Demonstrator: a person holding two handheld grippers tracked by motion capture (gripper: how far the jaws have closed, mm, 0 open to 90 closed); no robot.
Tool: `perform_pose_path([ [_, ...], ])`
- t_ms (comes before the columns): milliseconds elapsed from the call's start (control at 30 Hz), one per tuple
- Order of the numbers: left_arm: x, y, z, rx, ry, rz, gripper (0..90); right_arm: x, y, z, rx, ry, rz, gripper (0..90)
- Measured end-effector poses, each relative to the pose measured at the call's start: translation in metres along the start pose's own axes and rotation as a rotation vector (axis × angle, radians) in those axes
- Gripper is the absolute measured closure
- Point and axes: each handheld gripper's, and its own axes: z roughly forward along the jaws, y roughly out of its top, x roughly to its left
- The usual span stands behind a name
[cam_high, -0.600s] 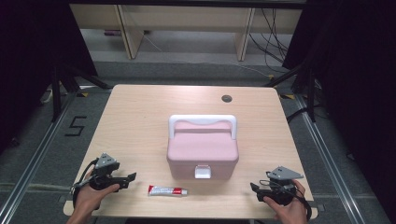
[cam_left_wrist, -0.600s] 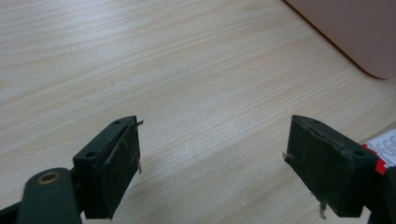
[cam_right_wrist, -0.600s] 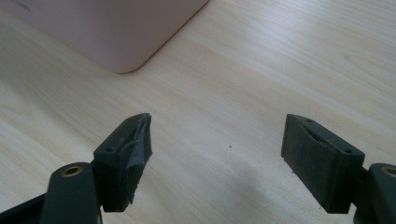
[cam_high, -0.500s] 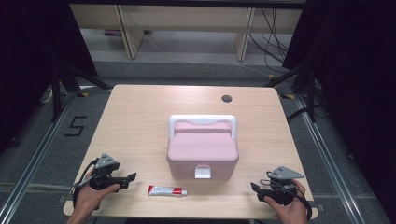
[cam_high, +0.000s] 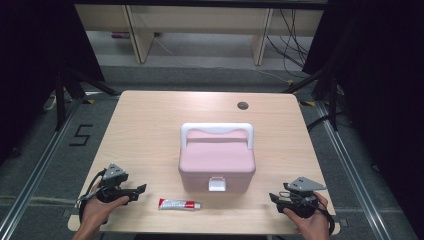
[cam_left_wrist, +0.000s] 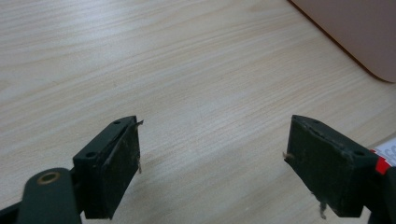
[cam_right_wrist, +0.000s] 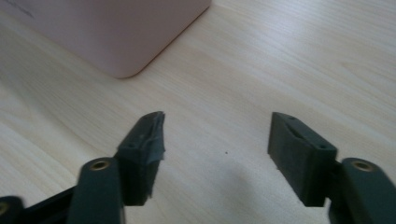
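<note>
Left gripper (cam_high: 141, 189) sits low at the near-left corner of the table (cam_high: 150, 130), held in the person's left hand (cam_high: 97, 212), jaws spread apart with nothing between them; in the left gripper view (cam_left_wrist: 212, 154) just bare wood grain shows in the gap. It points toward the toothpaste tube (cam_high: 180, 204), which lies flat on the table just beside the jaw tips, not touching them, long axis running left-right along the near edge; a red-and-white bit of the tube (cam_left_wrist: 386, 156) peeks out behind the right-hand jaw in the left gripper view. Right gripper (cam_high: 273, 198) is at the near-right corner in the right hand (cam_high: 310, 222), pointing inward toward the middle, jaws also apart and holding nothing; right gripper view (cam_right_wrist: 217, 140) shows plain tabletop between the pads. Pink box (cam_high: 217, 162) stands in the middle of the table between the two grippers, lid shut, white handle (cam_high: 216, 129) folded toward the far side, white latch (cam_high: 217, 184) on the near face. Tube lies just in front of the box's near-left corner, apart from it. Box corner (cam_right_wrist: 116, 32) shows near the right gripper, and another corner (cam_left_wrist: 359, 32) near the left gripper. Small dark cable hole (cam_high: 243, 105) in the far part of the table.
</note>
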Motion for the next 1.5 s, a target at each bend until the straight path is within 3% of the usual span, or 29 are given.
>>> perform_pose_path([
  [33,0.001,0.001,0.0,0.02,-0.022,-0.005,17.7,0.001,0.001,0.0,0.008,0.009,-0.005,44.6],
  [67,0.001,0.001,0.0,0.02,-0.022,-0.005,21.2,0.001,0.001,0.0,0.008,0.009,-0.005,44.6],
  [100,0.0,0.0,0.0,0.027,-0.061,-0.014,25.8,0.0,0.003,0.002,0.011,0.013,-0.012,51.1],
  [133,0.0,0.0,0.0,0.027,-0.061,-0.014,29.1,0.0,0.003,0.002,0.011,0.013,-0.012,51.1],
  [167,-0.002,0.001,0.001,0.025,-0.077,-0.023,32.9,-0.001,0.004,0.003,0.015,0.034,0.015,53.5],
  [200,-0.003,0.002,0.001,0.019,-0.085,-0.019,32.9,-0.001,0.004,0.003,0.015,0.034,0.015,53.5],
  [233,-0.003,0.004,0.003,-0.009,-0.093,-0.01,43.5,-0.002,0.006,0.003,0.003,0.033,0.019,58.6],
  [267,-0.003,0.004,0.003,-0.009,-0.093,-0.01,47.2,-0.002,0.006,0.003,0.003,0.033,0.019,58.6],
  [300,-0.004,0.005,0.003,-0.025,-0.088,-0.009,47.2,-0.006,0.008,0.005,-0.023,0.027,-0.032,61.3],
  [400,-0.007,0.008,0.004,-0.055,-0.094,0.011,68.9,-0.007,0.014,0.005,-0.02,0.054,0.023,73.8],
  [433,-0.008,0.011,0.003,-0.05,-0.098,0.032,68.9,-0.007,0.014,0.005,-0.02,0.054,0.023,73.8],
  [467,-0.012,0.014,0.004,-0.09,-0.103,0.017,72.2,-0.011,0.015,0.007,-0.046,0.059,-0.001,76.7],
  [500,-0.014,0.019,0.004,-0.089,-0.111,0.023,81.2,-0.011,0.018,0.006,-0.063,0.059,0.033,81.6],
  [533,-0.014,0.019,0.004,-0.089,-0.111,0.023,83.8,-0.013,0.019,0.006,-0.078,0.057,0.013,83.4],
  [600,-0.019,0.025,0.008,-0.105,-0.13,0.02,89.2,-0.014,0.023,0.008,-0.079,0.068,0.029,86.0],
  [633,-0.022,0.029,0.011,-0.101,-0.136,0.027,89.2,-0.014,0.023,0.008,-0.079,0.068,0.029,86.0],
  [667,-0.025,0.031,0.015,-0.111,-0.146,0.026,89.6,-0.017,0.026,0.01,-0.099,0.064,-0.018,87.8],
  [700,-0.027,0.033,0.016,-0.093,-0.15,0.054,89.7,-0.016,0.027,0.011,-0.102,0.075,0.001,88.5],
  [733,-0.033,0.036,0.021,-0.112,-0.152,0.041,89.8,-0.017,0.03,0.013,-0.114,0.08,-0.009,89.1],
  [767,-0.035,0.04,0.024,-0.093,-0.15,0.081,89.9,-0.017,0.033,0.017,-0.115,0.089,-0.001,89.7],
  [867,-0.038,0.045,0.029,-0.111,-0.163,0.068,89.9,-0.015,0.037,0.02,-0.115,0.089,0.016,89.7],
  [900,-0.039,0.049,0.033,-0.126,-0.164,0.052,89.9,-0.017,0.041,0.024,-0.132,0.094,-0.037,89.7],
  [967,-0.037,0.052,0.034,-0.108,-0.17,0.069,89.9,-0.017,0.043,0.026,-0.132,0.097,-0.037,89.7],
  [1000,-0.04,0.053,0.037,-0.139,-0.173,0.032,89.9,-0.017,0.045,0.028,-0.141,0.095,-0.051,89.8],
  [1133,-0.043,0.06,0.043,-0.144,-0.185,0.037,89.9,-0.013,0.051,0.035,-0.14,0.123,-0.037,90.0],
  [1200,-0.047,0.063,0.046,-0.141,-0.2,0.042,89.9,-0.011,0.055,0.041,-0.142,0.13,-0.077,90.0],
  [1367,-0.054,0.067,0.05,-0.142,-0.231,0.048,89.9,-0.006,0.06,0.048,-0.145,0.14,-0.1,89.7],
  [1467,-0.056,0.069,0.051,-0.136,-0.237,0.05,89.9,-0.001,0.061,0.051,-0.139,0.163,-0.083,89.8],
  [1500,-0.058,0.069,0.052,-0.139,-0.261,0.033,89.8,-0.001,0.063,0.054,-0.154,0.171,-0.11,89.7],
])
